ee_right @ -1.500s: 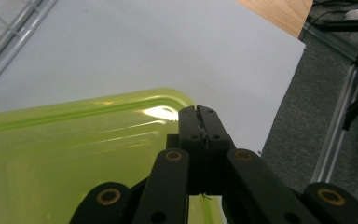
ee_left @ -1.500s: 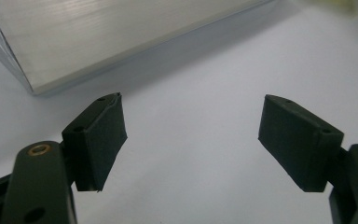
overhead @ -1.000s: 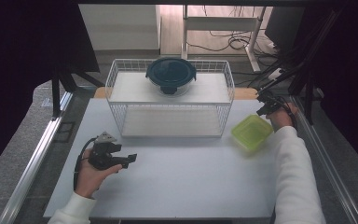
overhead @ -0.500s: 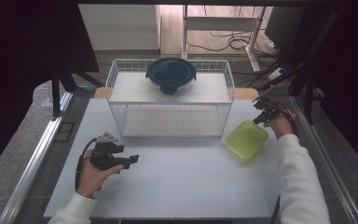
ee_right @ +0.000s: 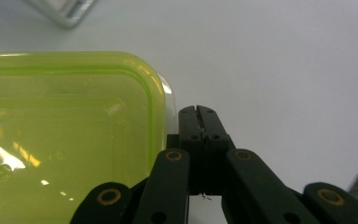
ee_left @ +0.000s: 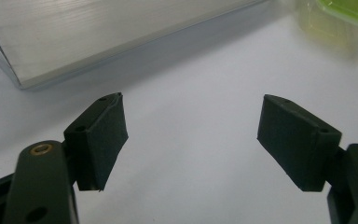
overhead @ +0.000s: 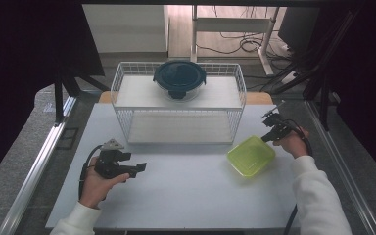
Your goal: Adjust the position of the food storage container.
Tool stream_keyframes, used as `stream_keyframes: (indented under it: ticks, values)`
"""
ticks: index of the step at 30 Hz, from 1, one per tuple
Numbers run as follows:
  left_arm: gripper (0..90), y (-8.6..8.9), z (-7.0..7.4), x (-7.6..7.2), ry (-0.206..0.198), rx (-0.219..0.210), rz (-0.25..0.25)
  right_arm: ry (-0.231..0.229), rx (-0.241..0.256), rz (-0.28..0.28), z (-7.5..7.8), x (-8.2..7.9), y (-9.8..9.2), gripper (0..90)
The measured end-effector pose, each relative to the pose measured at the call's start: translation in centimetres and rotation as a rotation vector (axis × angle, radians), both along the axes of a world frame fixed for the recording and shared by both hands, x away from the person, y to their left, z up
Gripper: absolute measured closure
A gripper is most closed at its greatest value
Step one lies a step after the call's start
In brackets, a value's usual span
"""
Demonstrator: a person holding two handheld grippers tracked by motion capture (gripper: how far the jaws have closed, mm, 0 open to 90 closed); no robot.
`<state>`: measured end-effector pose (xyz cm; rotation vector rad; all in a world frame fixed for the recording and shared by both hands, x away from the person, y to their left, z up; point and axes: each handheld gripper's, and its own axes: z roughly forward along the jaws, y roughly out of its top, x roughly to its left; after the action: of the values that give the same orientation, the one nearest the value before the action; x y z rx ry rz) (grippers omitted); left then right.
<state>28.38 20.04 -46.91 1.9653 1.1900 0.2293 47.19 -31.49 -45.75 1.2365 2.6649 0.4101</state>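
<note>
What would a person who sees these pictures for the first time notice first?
The bright green container on the white table, at the right, catches the eye first; the right tongs, shut, sit right beside its edge. Next is the white wire rack at the back, with a dark round lidded bowl on top. The left tongs rest open near the front left.

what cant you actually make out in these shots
- Inside of the green container, right gripper view: its tinted lid and glare blur it.
- Contents of the dark-lidded bowl on the wire rack, high view: the lid covers them.
- Most of the container, left gripper view: cut by the top edge.
</note>
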Motion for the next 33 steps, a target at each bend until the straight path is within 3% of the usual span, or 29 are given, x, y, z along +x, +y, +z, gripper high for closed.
stream_keyframes:
  ticks: [5, 16, 33]
  values:
    - [23.6, 0.0, 0.0, 0.0, 0.000, 0.005, -0.010, 0.006, 0.010, 0.011, 0.0, -2.4, 1.8, 88.7]
    - [23.6, -0.5, 0.2, -0.2, 0.000, 0.005, -0.018, 0.017, 0.015, 0.037, -0.1, -5.6, 4.2, 88.7]
    - [23.6, -0.3, -0.5, 0.0, 0.024, 0.013, -0.011, 0.029, 0.060, 0.086, -0.6, -9.2, 4.4, 88.7]
